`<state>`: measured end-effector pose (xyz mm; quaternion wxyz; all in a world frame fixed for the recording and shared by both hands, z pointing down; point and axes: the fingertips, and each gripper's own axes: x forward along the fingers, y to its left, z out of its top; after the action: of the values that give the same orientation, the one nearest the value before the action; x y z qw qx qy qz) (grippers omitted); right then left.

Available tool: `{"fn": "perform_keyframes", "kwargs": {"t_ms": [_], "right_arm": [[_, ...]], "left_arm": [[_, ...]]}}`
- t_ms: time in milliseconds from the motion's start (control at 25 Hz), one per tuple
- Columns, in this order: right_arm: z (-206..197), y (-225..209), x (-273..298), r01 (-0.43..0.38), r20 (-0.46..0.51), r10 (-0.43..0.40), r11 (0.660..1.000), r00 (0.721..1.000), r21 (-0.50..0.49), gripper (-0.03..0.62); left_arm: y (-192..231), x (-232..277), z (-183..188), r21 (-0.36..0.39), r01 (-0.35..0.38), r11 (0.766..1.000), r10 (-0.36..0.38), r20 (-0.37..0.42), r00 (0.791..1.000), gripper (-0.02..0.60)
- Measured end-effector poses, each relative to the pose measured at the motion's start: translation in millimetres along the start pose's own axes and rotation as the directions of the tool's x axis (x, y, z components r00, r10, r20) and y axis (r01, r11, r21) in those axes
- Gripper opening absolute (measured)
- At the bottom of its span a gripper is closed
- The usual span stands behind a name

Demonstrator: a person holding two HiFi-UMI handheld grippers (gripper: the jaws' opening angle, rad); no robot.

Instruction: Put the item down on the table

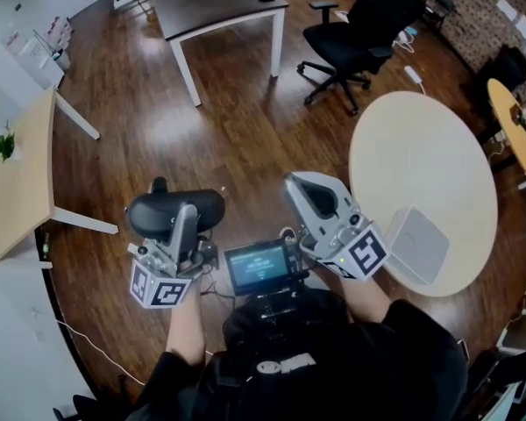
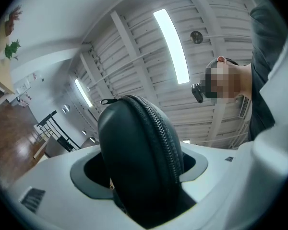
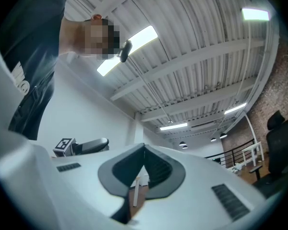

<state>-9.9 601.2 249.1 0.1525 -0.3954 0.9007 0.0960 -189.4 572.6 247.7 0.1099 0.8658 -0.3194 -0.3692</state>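
A black oval zipped case (image 1: pixel 175 212) is raised above the wooden floor, with my left gripper (image 1: pixel 181 228) shut on it. In the left gripper view the case (image 2: pixel 139 157) fills the gap between the jaws, zip side towards the camera, and both point up at the ceiling. My right gripper (image 1: pixel 312 196) is shut with nothing in it; in its own view the right gripper (image 3: pixel 143 169) shows its pads (image 3: pixel 156 169) meeting. It hovers beside the left edge of the round beige table (image 1: pixel 421 165). The case (image 3: pixel 89 146) also shows in the right gripper view.
A flat pale grey pad (image 1: pixel 418 244) lies on the round table's near part. A dark desk (image 1: pixel 219 3) and a black office chair (image 1: pixel 359 33) stand further off. A light wooden table (image 1: pixel 17 182) is at the left. A small screen (image 1: pixel 259 266) sits at the person's chest.
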Motion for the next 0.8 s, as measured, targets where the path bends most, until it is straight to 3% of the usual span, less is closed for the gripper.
{"fn": "perform_keyframes", "kwargs": {"t_ms": [200,400,800], "right_arm": [[4.1,-19.5,-10.2,-0.003,0.027,0.002,1.0,1.0,0.006,0.002],[-9.4,-58.7,37.2,-0.012,0.041,0.012,1.0,0.999,0.008,0.002],[-21.2,-159.6,59.3,-0.02,0.04,0.019,1.0,0.999,0.02,0.002]], "left_arm": [[-10.6,14.9,-14.8,0.023,0.009,1.0,-0.009,-0.011,1.0,0.341],[34.0,57.9,-8.9,0.042,0.009,0.999,-0.009,-0.014,1.0,0.342],[74.0,150.8,-49.5,0.064,0.001,0.998,0.0,-0.019,1.0,0.341]]}}
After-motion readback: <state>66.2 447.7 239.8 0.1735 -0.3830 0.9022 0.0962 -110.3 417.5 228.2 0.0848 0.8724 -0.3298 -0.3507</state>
